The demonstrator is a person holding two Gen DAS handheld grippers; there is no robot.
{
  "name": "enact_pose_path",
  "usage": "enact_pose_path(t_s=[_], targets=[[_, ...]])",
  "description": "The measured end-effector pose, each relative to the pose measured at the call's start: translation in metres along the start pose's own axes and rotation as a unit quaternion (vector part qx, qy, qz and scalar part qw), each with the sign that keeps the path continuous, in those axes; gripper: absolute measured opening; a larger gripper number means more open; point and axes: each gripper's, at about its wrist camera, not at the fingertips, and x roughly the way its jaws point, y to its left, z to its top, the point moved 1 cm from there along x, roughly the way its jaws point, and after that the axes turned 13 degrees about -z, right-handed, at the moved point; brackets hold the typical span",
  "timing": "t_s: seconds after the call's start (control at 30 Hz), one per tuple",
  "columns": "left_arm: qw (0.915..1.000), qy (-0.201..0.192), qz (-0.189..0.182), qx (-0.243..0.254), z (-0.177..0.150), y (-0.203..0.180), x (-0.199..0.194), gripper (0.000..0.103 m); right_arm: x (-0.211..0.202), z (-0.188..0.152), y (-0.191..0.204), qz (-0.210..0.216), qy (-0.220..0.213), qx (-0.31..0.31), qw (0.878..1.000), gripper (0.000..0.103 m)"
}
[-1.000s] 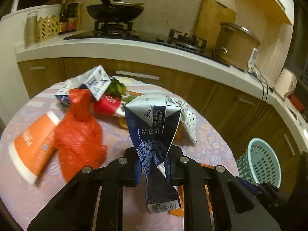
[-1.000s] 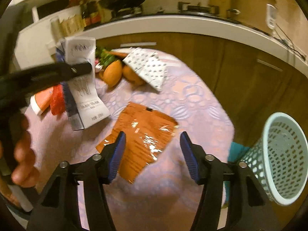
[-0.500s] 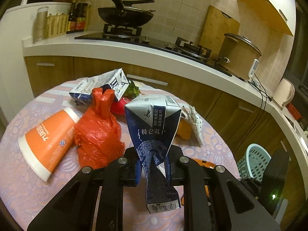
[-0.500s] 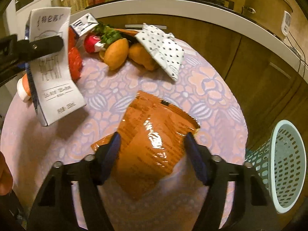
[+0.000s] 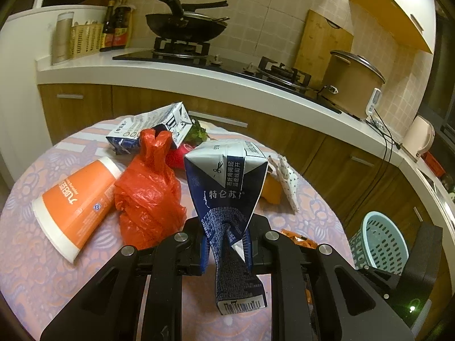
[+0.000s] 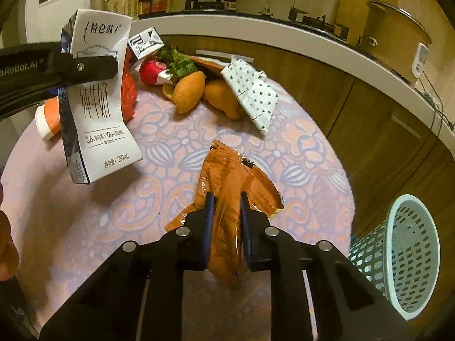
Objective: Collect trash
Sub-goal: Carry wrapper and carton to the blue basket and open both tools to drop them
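Kitchen cabinets and a stove with a black pan [image 5: 186,27] stand behind the round table [image 6: 93,227], which wears a pink patterned cloth. My left gripper [image 5: 226,237] is clamped on a crushed dark blue milk carton [image 5: 227,196], held upright above the cloth. My right gripper [image 6: 226,213] is pinched on an orange snack wrapper [image 6: 236,176] that lies near the table's right edge. Further back lie a red plastic bag [image 5: 148,187], an orange paper cup [image 5: 74,201] on its side, a second carton [image 5: 150,128], two bread rolls [image 6: 189,92] and a dotted paper bag [image 6: 253,91]. On the floor to the right stands a pale green bin [image 6: 406,255]
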Motion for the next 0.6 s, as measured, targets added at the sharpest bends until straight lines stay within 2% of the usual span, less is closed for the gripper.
enact_pose_path(t_s=[0.3, 0.6], targets=[[0.9996, -0.009, -0.015, 0.023, 0.004, -0.029, -0.010, 0.017, -0.025, -0.001, -0.033, -0.015, -0.021, 0.030, 0.999, 0.013], [0.9966, 0.004, -0.053, 0.063, -0.002, -0.091, 0.006, 0.017, -0.052, -0.011, -0.096, -0.050, -0.043, 0.078, 0.995, 0.013]])
